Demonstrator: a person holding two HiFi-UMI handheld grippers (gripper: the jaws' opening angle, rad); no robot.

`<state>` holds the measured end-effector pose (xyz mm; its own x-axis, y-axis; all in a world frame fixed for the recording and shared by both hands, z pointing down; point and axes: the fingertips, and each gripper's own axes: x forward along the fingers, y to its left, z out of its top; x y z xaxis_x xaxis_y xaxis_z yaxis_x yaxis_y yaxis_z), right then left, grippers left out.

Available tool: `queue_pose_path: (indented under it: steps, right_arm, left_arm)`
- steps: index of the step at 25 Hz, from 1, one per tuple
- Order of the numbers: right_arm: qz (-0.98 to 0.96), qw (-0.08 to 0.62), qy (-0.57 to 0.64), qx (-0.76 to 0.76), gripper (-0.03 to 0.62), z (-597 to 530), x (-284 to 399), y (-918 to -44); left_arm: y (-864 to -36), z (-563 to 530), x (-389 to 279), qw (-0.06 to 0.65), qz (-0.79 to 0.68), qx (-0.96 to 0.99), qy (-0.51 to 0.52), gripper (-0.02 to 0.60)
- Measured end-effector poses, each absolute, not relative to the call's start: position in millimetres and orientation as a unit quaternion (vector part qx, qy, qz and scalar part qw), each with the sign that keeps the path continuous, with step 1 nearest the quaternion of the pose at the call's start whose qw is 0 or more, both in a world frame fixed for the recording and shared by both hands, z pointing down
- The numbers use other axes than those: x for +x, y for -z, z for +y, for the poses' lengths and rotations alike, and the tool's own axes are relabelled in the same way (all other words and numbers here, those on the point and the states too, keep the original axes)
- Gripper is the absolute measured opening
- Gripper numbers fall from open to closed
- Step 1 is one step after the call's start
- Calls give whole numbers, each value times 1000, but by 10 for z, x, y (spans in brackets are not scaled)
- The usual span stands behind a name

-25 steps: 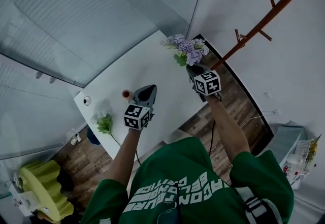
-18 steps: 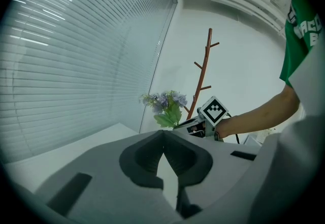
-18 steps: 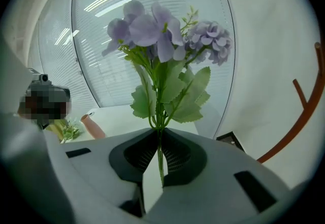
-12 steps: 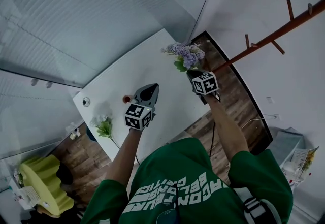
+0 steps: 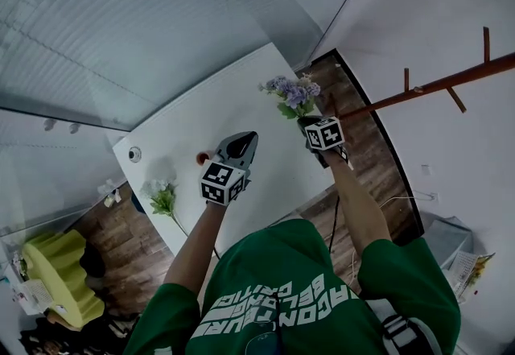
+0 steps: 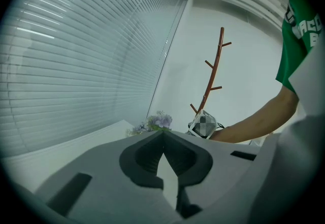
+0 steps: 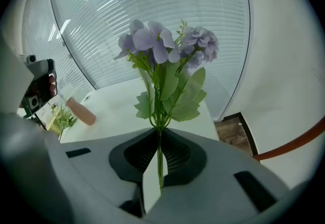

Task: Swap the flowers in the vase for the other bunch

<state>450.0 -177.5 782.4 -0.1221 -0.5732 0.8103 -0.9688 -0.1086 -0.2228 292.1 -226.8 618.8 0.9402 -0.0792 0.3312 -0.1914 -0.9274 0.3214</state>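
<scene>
Between the right gripper's (image 7: pixel 158 134) clenched jaws runs the thin stem of the purple bunch (image 7: pixel 165 50), pinched low so the blooms stand clear. Left of it, the vase (image 7: pixel 81 111) stands empty beside the white bunch (image 5: pixel 163 196). The left gripper (image 6: pixel 163 134) is closed on nothing, probably ready to steady the vase.

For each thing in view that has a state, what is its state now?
purple bunch: held by its stem, clear of the vase.
vase: on the table, no flowers in it.
white bunch: lying on the table.
left gripper: shut, empty.
right gripper: shut on the purple bunch.
</scene>
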Motion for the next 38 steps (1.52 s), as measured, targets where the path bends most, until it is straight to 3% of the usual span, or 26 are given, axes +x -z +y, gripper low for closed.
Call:
queue_pose_path:
  steps: [28,32,38]
  right_arm:
    - [-598,251,-467,601,35,-1687,4552,-8332]
    - [-594,254,-474,598,95,-1621,4536,-8359]
    - [-588,249,-463,615,130,-1539,4590,-8246]
  left_arm:
    - [-6223,-2279,2898,186,-82,966,-162,6]
    - [-6187,-2226,2877,181,-81,967,-159,6]
    - [-6115,-2179,2725,172,-94,968,-155,8]
